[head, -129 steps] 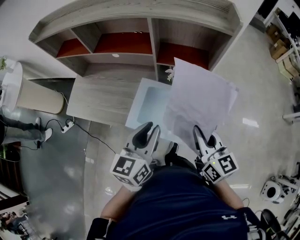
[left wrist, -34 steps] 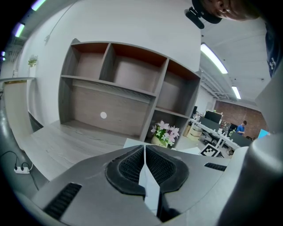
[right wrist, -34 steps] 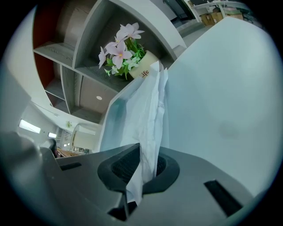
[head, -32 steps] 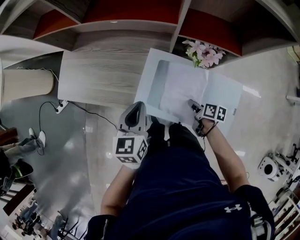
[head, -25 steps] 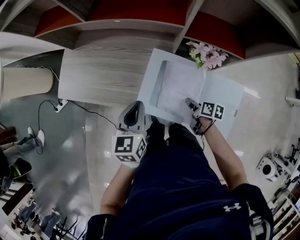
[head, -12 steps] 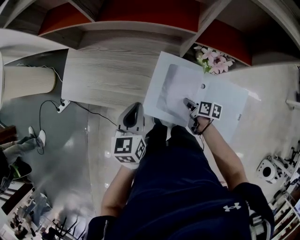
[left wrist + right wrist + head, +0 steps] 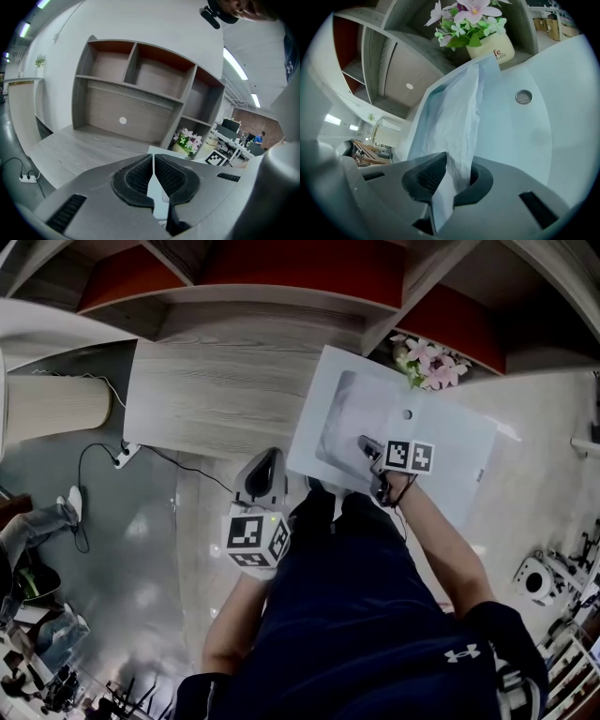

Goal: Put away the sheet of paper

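Since the earliest frame the sheet of paper has come down from mid-air, where it stood spread wide. It now sits in the rectangular opening at the left of the white box, and over the last second less of it shows above the lid. The right gripper pinches the sheet's near edge, its jaws pressed on the crumpled paper, which runs away from them into the opening. The left gripper hangs just beside the box's near left corner, apart from the paper. Its jaws are pressed together with nothing between them.

Only the right gripper view shows the paper's creases and the round metal fitting set in the lid to the right of the sheet; from the head camera that fitting is a mere dot. The head view alone takes in both grippers at once, the wooden desk left of the box, and a power strip on the floor. The left gripper view alone shows the shelf unit upright, with a white round dot on its back panel.

The cream flower pot at the box's far edge reads "Life"; the letters above are partly hidden by leaves. A white logo marks the person's dark blue shirt.
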The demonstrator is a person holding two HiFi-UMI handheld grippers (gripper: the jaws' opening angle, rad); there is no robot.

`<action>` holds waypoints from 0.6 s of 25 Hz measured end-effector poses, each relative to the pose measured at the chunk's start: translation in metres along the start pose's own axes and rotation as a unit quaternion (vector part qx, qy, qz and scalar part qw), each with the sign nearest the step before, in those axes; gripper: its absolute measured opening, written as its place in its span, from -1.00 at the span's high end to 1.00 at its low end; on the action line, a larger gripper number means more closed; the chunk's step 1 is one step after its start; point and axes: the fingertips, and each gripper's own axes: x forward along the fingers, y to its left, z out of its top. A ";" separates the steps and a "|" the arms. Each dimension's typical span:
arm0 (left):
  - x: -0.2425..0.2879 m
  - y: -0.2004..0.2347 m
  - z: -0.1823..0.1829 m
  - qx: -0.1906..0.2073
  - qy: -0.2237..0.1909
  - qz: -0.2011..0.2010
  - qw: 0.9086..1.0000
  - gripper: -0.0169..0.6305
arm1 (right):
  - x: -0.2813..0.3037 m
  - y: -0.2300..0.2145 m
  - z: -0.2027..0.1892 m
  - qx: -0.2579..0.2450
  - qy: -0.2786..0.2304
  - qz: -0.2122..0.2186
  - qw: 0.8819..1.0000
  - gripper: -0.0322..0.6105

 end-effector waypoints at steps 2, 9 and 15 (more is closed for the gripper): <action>0.000 0.000 0.000 -0.001 0.001 -0.001 1.000 0.87 | 0.003 0.004 -0.002 -0.007 0.008 0.001 1.000 0.83; 0.001 -0.007 0.001 0.002 0.001 -0.005 1.000 0.87 | 0.001 0.000 -0.013 -0.020 0.030 -0.008 0.999 0.43; 0.006 -0.027 0.006 0.012 -0.002 -0.015 1.000 0.87 | -0.018 -0.018 -0.013 -0.012 0.017 -0.017 1.000 0.35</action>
